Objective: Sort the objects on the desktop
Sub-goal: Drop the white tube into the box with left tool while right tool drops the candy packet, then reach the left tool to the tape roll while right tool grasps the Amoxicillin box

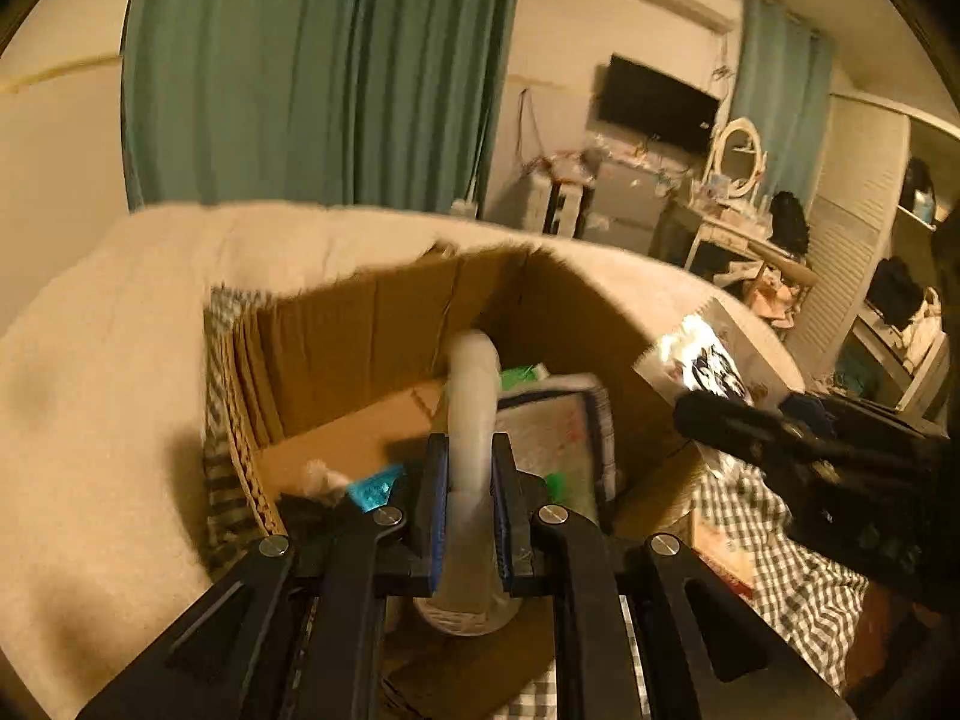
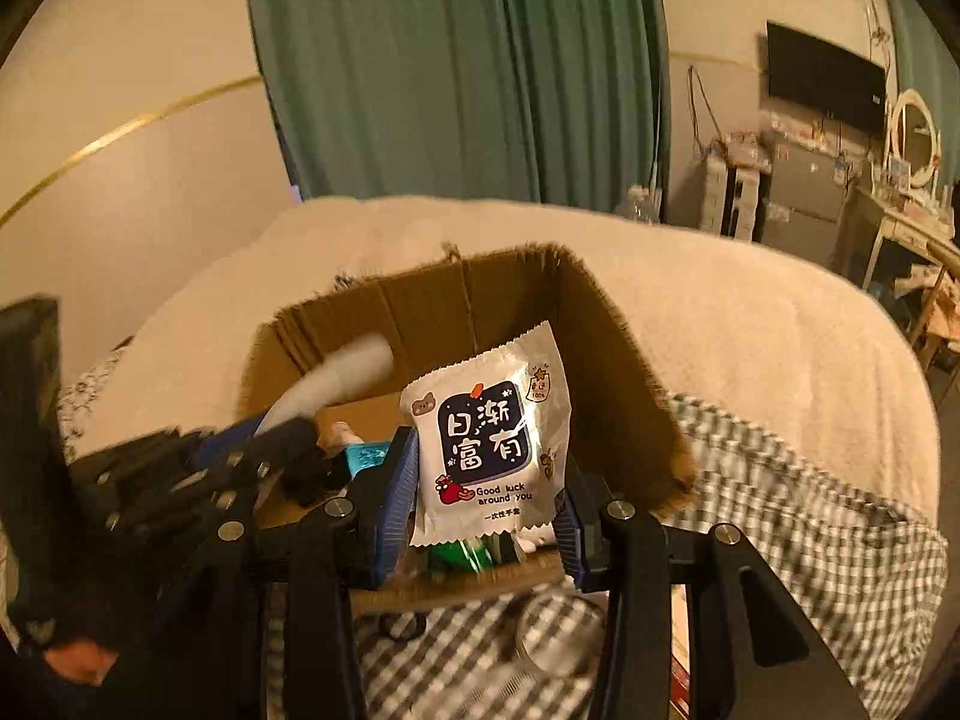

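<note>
Left gripper point(image 1: 469, 516) clamps the white tube point(image 1: 474, 402), its long axis pointing into the cardboard box point(image 1: 360, 324); right gripper point(image 2: 489, 510) grips the white packet point(image 2: 489, 432) above the box's near edge.

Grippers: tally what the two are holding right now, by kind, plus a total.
White roll of tape, in the left gripper: 1
White snack-style packet, in the right gripper: 1
Total held: 2, both over the cardboard box.
</note>
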Demonstrator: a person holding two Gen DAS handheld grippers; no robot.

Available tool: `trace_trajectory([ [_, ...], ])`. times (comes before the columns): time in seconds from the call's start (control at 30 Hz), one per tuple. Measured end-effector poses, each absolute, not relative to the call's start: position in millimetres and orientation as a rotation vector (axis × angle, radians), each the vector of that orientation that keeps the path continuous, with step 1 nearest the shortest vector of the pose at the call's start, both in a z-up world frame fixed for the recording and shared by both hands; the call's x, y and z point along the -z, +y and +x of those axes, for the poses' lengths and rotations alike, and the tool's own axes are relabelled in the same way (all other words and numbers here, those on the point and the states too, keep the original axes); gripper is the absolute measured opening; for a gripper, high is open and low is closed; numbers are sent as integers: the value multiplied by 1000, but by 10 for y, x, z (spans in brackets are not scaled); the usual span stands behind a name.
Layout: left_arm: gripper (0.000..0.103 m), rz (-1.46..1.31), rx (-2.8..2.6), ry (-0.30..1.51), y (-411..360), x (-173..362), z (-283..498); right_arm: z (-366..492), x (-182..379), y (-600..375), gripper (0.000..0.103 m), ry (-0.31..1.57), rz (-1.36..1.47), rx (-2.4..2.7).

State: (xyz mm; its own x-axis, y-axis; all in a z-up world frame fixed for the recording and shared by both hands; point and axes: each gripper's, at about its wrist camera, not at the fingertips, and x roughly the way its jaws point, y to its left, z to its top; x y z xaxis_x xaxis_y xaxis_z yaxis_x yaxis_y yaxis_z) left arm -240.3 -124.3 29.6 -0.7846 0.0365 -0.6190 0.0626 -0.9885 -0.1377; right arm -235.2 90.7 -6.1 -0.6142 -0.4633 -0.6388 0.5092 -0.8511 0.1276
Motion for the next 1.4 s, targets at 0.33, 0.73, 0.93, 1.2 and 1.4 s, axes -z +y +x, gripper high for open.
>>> trace_trajectory([
  [0.33, 94, 896, 2893, 265, -1283, -294, -2220, -2331, 64, 957, 79, -15, 940, 2511],
  [0.73, 95, 933, 2921, 211, -1034, -362, -1819, -1574, -239, 1913, 79, 12, 951, 2614],
  [0.93, 101, 944, 2950, 149, -785, -357, -1489, -1180, -337, 2303, 79, 22, 933, 2678],
  [1.2, 103, 1024, 3008, 227, -456, 80, -1291, -1017, 236, 2675, 79, 7, 963, 2699],
  [1.4, 103, 1105, 3034, -27, 8, 535, -1506, -1218, 906, 2951, 79, -72, 1050, 2659],
])
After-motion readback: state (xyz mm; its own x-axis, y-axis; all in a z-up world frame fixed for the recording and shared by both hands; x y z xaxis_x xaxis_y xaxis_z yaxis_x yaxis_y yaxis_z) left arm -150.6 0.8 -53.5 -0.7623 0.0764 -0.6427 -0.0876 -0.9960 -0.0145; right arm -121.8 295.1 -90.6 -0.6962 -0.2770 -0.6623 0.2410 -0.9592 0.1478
